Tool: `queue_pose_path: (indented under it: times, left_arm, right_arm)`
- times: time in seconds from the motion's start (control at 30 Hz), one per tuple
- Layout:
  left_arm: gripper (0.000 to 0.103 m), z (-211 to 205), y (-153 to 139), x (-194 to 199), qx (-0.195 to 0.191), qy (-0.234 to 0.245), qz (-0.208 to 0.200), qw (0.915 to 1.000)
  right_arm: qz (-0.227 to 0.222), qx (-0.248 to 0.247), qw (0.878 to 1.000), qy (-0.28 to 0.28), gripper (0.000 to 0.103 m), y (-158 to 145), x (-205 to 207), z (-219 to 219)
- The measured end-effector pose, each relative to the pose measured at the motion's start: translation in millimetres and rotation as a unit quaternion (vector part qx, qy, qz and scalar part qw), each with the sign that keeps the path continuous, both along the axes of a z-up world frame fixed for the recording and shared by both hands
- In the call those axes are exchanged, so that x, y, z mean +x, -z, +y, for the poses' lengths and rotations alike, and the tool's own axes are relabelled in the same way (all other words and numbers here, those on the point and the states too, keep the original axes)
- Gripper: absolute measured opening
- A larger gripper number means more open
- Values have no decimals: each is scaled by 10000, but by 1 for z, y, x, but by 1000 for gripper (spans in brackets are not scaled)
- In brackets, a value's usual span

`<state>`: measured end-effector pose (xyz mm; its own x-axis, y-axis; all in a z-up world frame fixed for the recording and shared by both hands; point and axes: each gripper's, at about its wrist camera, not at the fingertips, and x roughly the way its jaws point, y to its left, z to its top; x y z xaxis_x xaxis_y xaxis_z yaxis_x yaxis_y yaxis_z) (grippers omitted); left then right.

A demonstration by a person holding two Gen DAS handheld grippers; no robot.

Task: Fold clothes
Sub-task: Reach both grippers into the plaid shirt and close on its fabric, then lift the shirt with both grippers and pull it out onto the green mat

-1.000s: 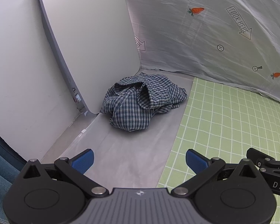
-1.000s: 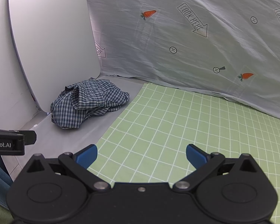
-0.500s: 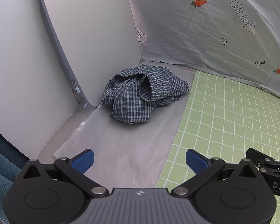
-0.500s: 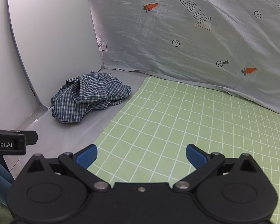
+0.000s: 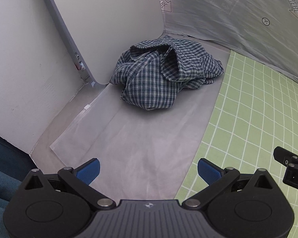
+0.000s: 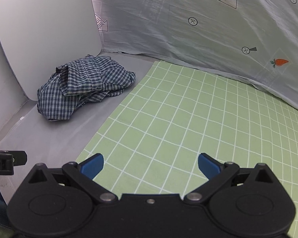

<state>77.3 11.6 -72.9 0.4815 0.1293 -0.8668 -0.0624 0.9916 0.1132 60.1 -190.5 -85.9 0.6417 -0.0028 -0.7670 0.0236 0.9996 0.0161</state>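
Left gripper (image 5: 148, 168) and right gripper (image 6: 150, 163) both spread wide, empty, well short of the crumpled blue-and-white checked shirt (image 5: 162, 77) heaped on the grey sheet (image 5: 129, 148) beside the green gridded mat (image 6: 188, 123): folding not yet begun, everything left.

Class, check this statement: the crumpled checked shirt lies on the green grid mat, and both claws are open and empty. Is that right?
Not quite. The checked shirt lies on the grey sheet beside the green grid mat, not on it; the right wrist view shows this. The rest holds: the left claw and the right claw are open and empty.
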Motion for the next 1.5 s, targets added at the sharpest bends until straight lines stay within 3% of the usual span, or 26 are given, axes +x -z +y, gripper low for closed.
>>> queue_pose_path:
  times: [0.17,0.3,0.37,0.53,0.6,0.63,0.7,0.77,0.8,0.83,1.03,1.23,1.33,1.5]
  left_arm:
    - [102,15,22,52,-26,-336,71,9994]
    - [96,21,41,93,-18,-536,72,9985]
    - [87,23,48,108,-73,-556,60,9984]
    - [55,30,62,138,-393,-588,29,9975]
    - [40,31,66,145,-641,-514,37,9966]
    - [31,31,68,147,-735,-478,35,9961]
    - [26,29,71,147,-727,-432,7,9964]
    - [19,26,71,146,-733,-383,-32,9966]
    - [15,26,70,145,-735,-393,-73,9965]
    - [12,26,68,143,-738,-401,-118,9964]
    - [6,18,49,120,-725,-318,-464,9958]
    - [4,-16,10,66,-594,57,-989,9933]
    - [4,-38,-7,33,-650,327,-1083,9915]
    - [4,-102,-20,-33,-738,908,-953,9886]
  right_arm:
    - [80,23,9998,-178,102,20,71,17]
    - [19,358,9986,-376,97,27,128,41]
    - [-53,573,9973,-466,96,28,150,53]
    - [-334,1373,9871,-748,91,20,177,87]
    - [-323,1345,9862,-909,86,23,181,98]
    - [-318,1330,9857,-989,79,25,184,104]
    - [-187,1108,9882,-1040,59,32,189,112]
    - [-78,986,9891,-1087,30,39,192,116]
    - [-105,946,9895,-1083,22,40,192,115]
    - [-233,854,9903,-1067,8,39,188,113]
    - [-1190,272,9904,-646,5,5,143,80]
    - [-1888,-284,9801,544,4,-32,74,-4]
    - [-1956,-389,9709,1327,4,-43,28,-63]
    - [-1671,-587,9549,2382,4,-35,-47,-170]
